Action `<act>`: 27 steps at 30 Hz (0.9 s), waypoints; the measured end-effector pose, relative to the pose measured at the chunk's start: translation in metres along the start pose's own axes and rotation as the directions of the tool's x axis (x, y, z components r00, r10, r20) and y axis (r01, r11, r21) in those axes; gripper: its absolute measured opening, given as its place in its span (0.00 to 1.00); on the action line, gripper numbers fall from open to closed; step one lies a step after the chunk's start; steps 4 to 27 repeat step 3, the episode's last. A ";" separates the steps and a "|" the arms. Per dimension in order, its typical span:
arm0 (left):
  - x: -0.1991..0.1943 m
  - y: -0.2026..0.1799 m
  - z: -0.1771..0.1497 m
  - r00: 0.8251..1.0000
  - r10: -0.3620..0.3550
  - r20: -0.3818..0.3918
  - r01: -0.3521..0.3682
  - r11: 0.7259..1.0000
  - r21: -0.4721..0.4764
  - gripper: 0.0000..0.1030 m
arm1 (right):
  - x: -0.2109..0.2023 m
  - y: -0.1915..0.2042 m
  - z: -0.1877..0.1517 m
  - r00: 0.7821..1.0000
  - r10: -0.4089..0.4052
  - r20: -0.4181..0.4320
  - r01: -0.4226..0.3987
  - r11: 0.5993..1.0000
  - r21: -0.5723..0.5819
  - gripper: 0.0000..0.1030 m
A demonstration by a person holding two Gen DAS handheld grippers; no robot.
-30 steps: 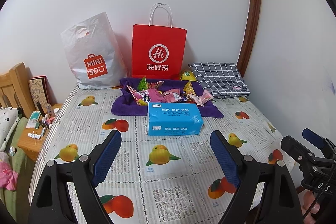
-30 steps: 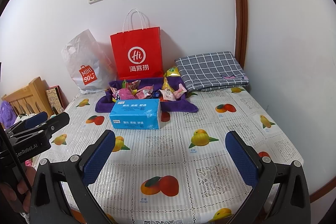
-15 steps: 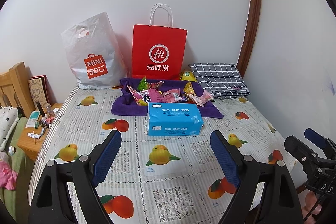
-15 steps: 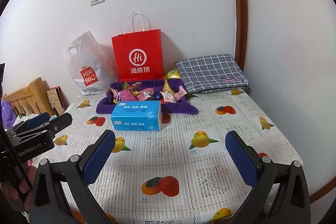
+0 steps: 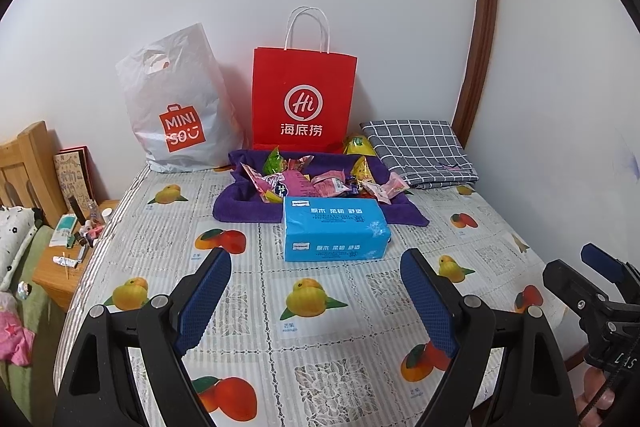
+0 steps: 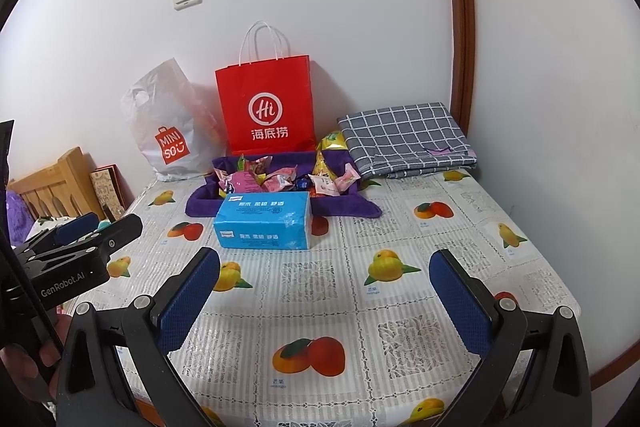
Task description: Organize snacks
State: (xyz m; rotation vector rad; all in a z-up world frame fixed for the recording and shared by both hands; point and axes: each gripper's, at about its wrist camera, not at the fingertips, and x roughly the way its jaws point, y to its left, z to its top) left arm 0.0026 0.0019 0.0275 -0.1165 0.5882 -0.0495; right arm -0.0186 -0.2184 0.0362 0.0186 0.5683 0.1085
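A table (image 5: 320, 307) covered with a white lace-patterned plastic cloth printed with fruit is filling the lower frame. Lying on it at centre are a blue tissue pack (image 5: 335, 229) and, behind, a purple towel (image 5: 240, 205). Toward the upper right a grey checked folded cloth (image 5: 418, 153) is resting, while a white plastic shopping bag (image 5: 176, 103) and a red paper bag (image 5: 304, 103) are standing at the back.

The snack packets (image 5: 320, 183) are partly hidden behind the blue tissue pack (image 5: 334, 233); their labels cannot be read
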 end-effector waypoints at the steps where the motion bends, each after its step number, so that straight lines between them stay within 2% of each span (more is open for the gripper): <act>1: 0.002 0.000 0.000 1.000 0.001 0.000 -0.001 1.000 0.000 0.83 | 0.001 0.000 0.000 1.000 0.000 -0.001 0.000 1.000 -0.001 1.00; 27: 0.005 0.001 -0.001 1.000 -0.003 -0.001 0.003 1.000 0.002 0.83 | 0.004 0.001 0.000 1.000 0.003 -0.002 -0.003 1.000 -0.003 1.00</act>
